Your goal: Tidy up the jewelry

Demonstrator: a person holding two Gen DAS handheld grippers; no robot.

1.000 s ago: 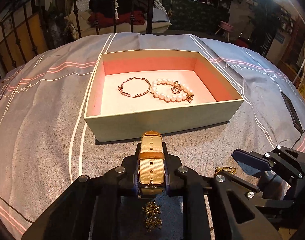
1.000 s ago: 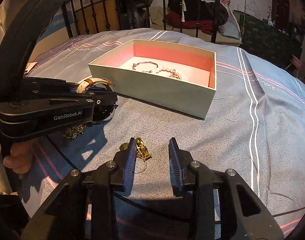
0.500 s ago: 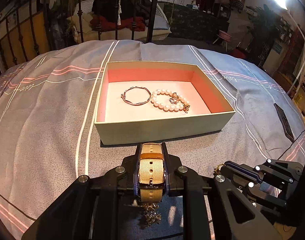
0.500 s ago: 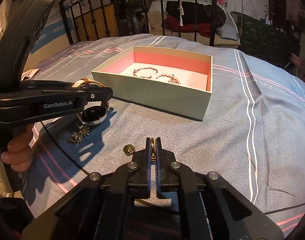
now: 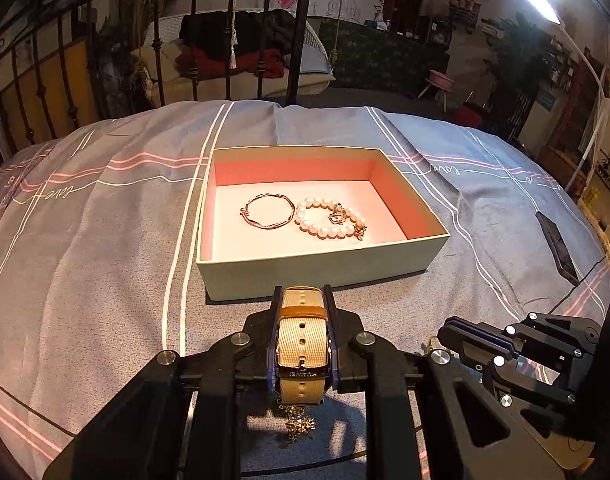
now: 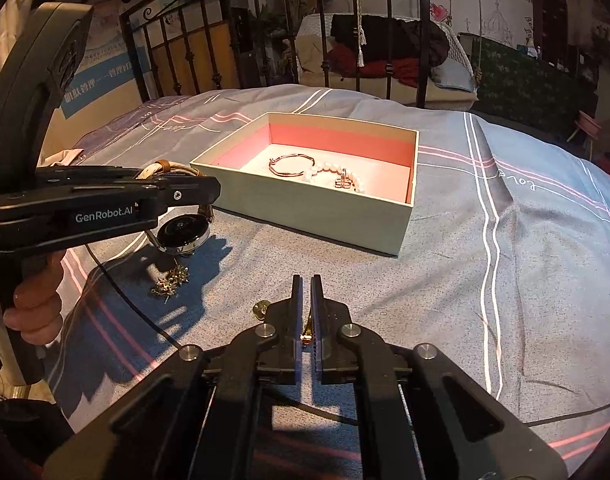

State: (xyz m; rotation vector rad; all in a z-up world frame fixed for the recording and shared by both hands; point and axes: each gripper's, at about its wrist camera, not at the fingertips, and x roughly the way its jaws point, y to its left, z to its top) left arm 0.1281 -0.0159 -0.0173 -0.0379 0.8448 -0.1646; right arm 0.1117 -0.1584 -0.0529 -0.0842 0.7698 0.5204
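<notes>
Ahead of both grippers, the box (image 5: 325, 272) holds two bracelets (bangle (image 5: 268, 211), pearls (image 5: 329, 224)); the left gripper (image 5: 302, 344) clamps the watch (image 5: 302, 350), the right gripper (image 6: 303, 320) pinches a gold piece (image 6: 306, 334), and a brooch (image 6: 171, 280) waits.

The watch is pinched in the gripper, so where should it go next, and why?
Probably forward over the box's near wall, then let go. The left gripper holds the watch just short of the box, where the bangle and pearl bracelet already lie.
</notes>
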